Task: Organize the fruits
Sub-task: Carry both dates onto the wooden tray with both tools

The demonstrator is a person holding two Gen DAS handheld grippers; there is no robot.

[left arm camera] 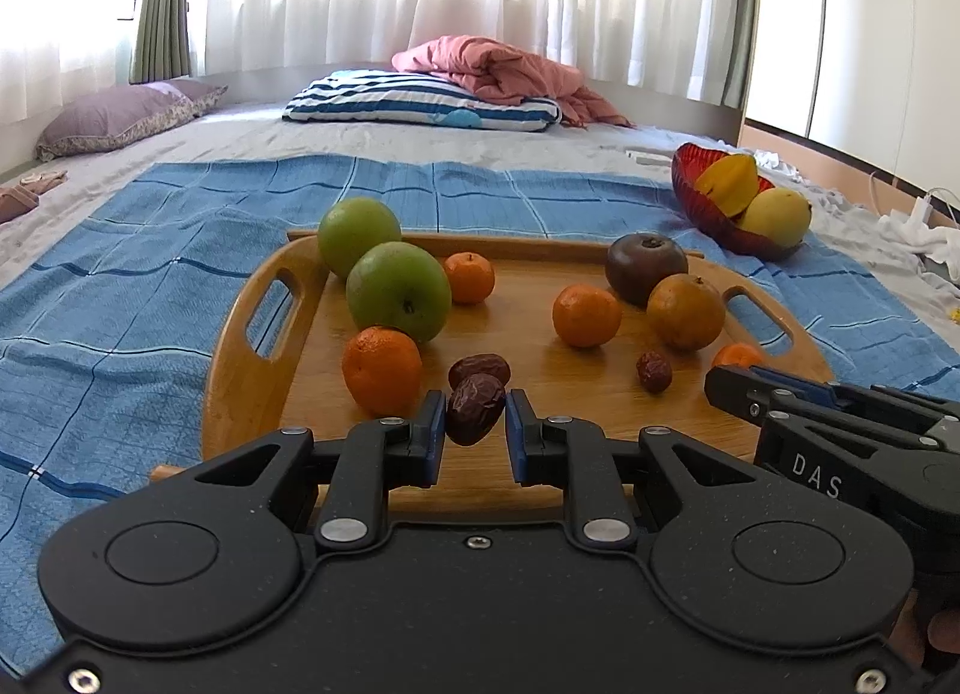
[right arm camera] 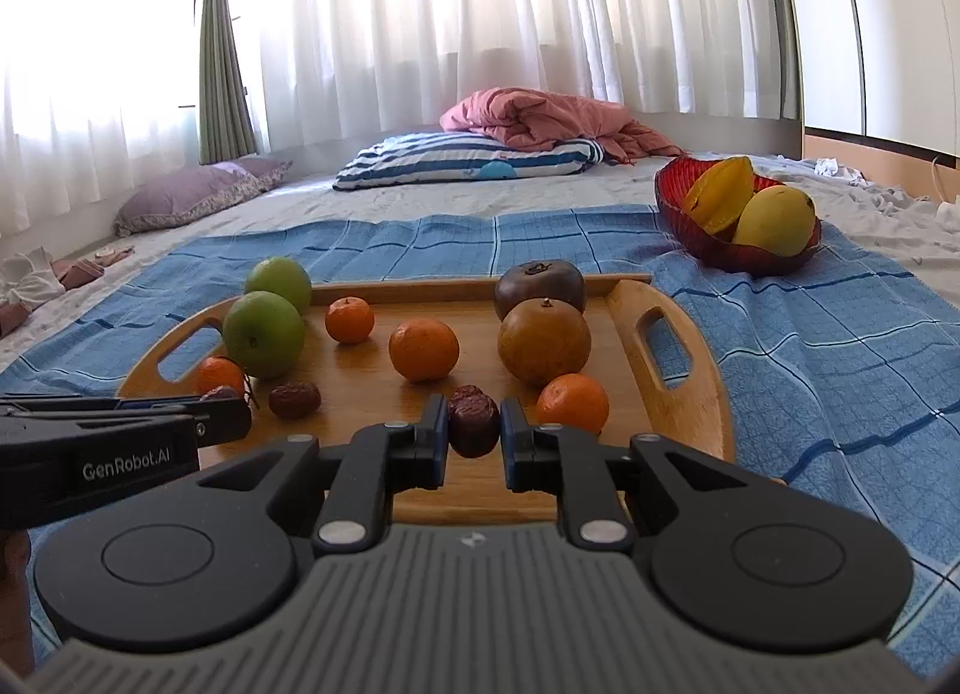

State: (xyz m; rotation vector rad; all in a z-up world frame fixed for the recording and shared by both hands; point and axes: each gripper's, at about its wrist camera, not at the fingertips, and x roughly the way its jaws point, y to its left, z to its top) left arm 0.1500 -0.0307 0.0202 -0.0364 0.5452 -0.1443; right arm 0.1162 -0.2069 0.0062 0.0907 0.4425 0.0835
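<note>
A wooden tray (left arm camera: 252, 370) (right arm camera: 690, 394) on a blue cloth holds two green apples (left arm camera: 399, 292), several oranges (left arm camera: 586, 314), a dark round fruit (left arm camera: 645, 268), a brown round fruit (right arm camera: 544, 341) and some dates. My left gripper (left arm camera: 476, 412) is shut on a dark date (left arm camera: 474, 409); a second date (left arm camera: 480, 368) lies just behind it. My right gripper (right arm camera: 474, 424) is shut on another date (right arm camera: 474, 424), with a further date (right arm camera: 294, 400) to its left. Each gripper shows at the edge of the other's view.
A red glass bowl (left arm camera: 696, 196) (right arm camera: 672, 196) with a star fruit and a mango stands on the cloth at the far right. A striped pillow (left arm camera: 420, 102), a pink blanket and a purple pillow (left arm camera: 120, 117) lie farther back on the bed.
</note>
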